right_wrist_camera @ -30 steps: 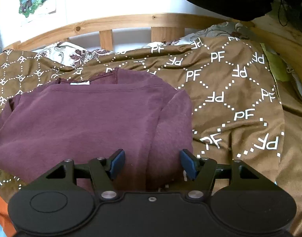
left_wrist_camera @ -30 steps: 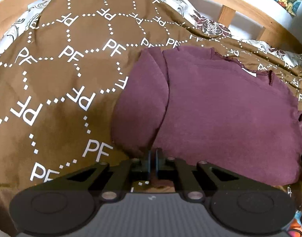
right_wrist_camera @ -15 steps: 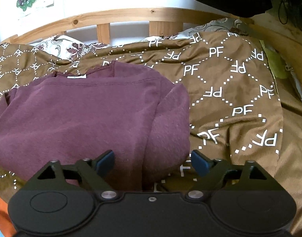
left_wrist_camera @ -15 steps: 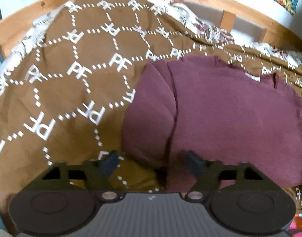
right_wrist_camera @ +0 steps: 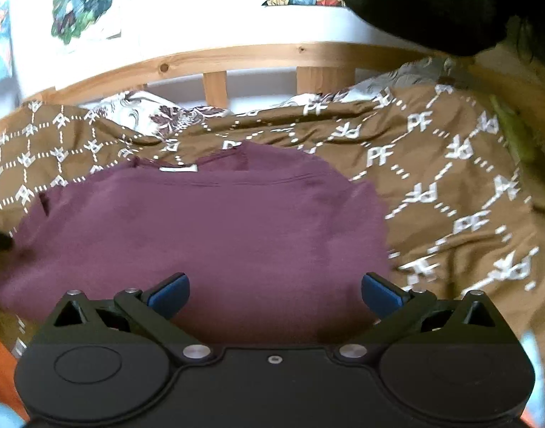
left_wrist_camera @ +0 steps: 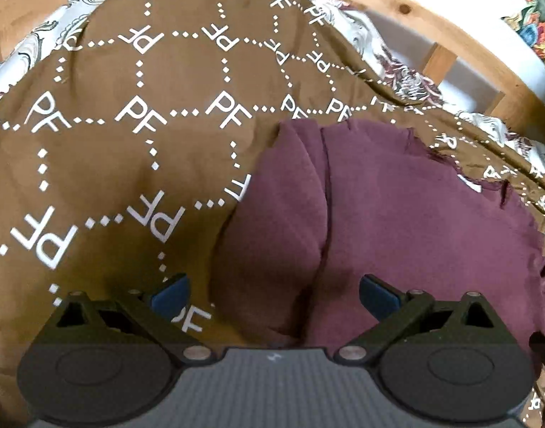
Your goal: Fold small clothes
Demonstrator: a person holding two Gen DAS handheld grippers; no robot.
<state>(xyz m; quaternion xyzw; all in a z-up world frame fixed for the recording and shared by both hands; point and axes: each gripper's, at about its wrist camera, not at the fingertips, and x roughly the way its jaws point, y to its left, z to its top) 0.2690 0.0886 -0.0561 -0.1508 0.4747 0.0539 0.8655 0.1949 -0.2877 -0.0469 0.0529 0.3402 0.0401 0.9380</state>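
Both grippers' fingers [left_wrist_camera: 171,290] [right_wrist_camera: 381,294] wider apart.

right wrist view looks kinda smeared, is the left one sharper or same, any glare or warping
Right wrist view: motion blur smears the blanket lettering, and the white wall is blown out. Left wrist view: sharper, PF print crisp, maroon sweater evenly lit. Both: fisheye bows the wooden bed rail.
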